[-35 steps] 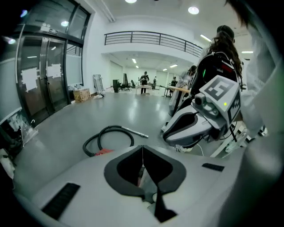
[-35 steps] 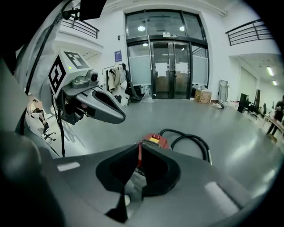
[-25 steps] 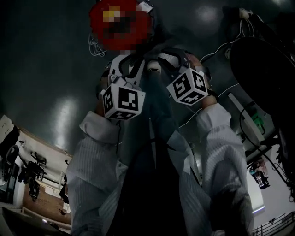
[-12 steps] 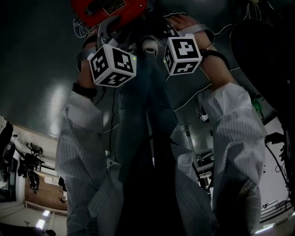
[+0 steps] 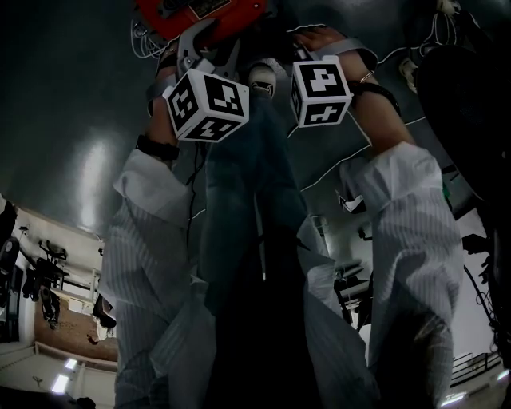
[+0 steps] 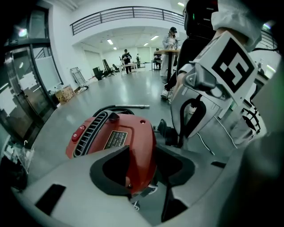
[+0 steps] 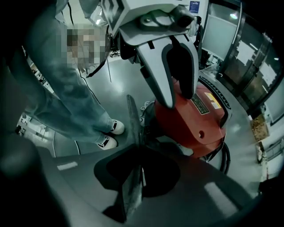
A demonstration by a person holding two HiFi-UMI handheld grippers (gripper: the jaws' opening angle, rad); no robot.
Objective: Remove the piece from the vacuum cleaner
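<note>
The red vacuum cleaner (image 6: 120, 137) lies on the grey floor, and only its lower edge (image 5: 200, 9) shows at the top of the head view. My left gripper (image 6: 142, 164) stands open, its jaws straddling the near end of the red body. My right gripper (image 7: 135, 146) is beside the vacuum (image 7: 199, 119). Its jaws are closing, and a thin flat grey piece (image 7: 132, 133) stands edge-on between them with the pads against it. Both marker cubes, left (image 5: 206, 104) and right (image 5: 321, 92), hang just below the vacuum in the head view.
A black hose (image 6: 104, 108) and a metal tube (image 6: 133, 106) lie behind the vacuum, and a black cable (image 7: 226, 157) loops beside it. The person's jeans and white shoes (image 7: 111, 128) stand close by. White cables (image 5: 399, 48) trail across the floor. People stand far off (image 6: 126, 55).
Both grippers have moved up the head view, to just under the red vacuum. Over the last half second they have barely shifted.
</note>
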